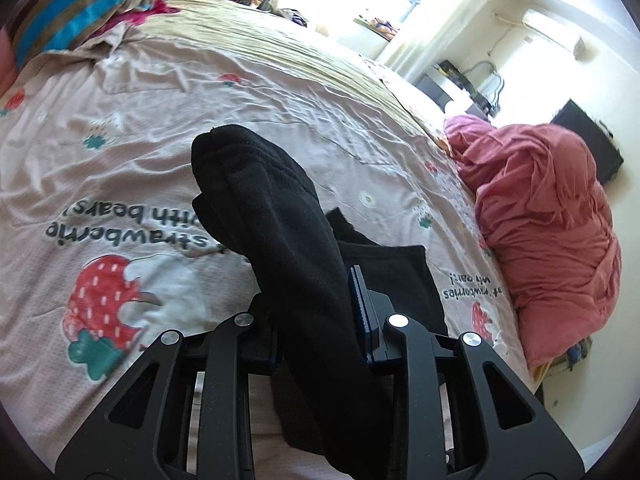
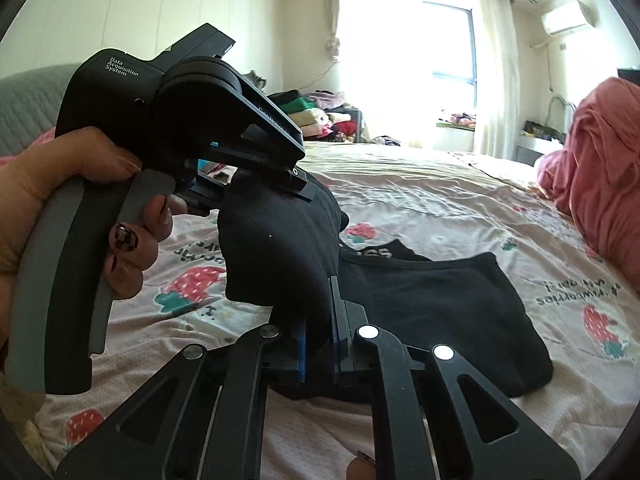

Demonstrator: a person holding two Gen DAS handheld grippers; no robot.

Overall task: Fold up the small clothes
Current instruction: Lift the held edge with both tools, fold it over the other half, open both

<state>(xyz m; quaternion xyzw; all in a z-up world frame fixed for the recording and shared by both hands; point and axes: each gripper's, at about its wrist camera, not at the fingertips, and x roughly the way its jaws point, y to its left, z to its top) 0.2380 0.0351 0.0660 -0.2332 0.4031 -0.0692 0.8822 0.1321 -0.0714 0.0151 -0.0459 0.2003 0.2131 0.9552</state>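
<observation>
A small black garment lies on the strawberry-print bed sheet. Both grippers hold one raised side of it. My left gripper is shut on a thick fold of the black cloth, which stands up between its fingers. In the right wrist view the left gripper's body and the hand on it sit at the left, above the lifted fold. My right gripper is shut on the lower edge of the same fold. The rest of the garment lies flat to the right.
A heap of pink-red cloth lies at the bed's right edge, also in the right wrist view. A striped pillow is at the far left. Folded clothes are stacked beyond the bed near the window.
</observation>
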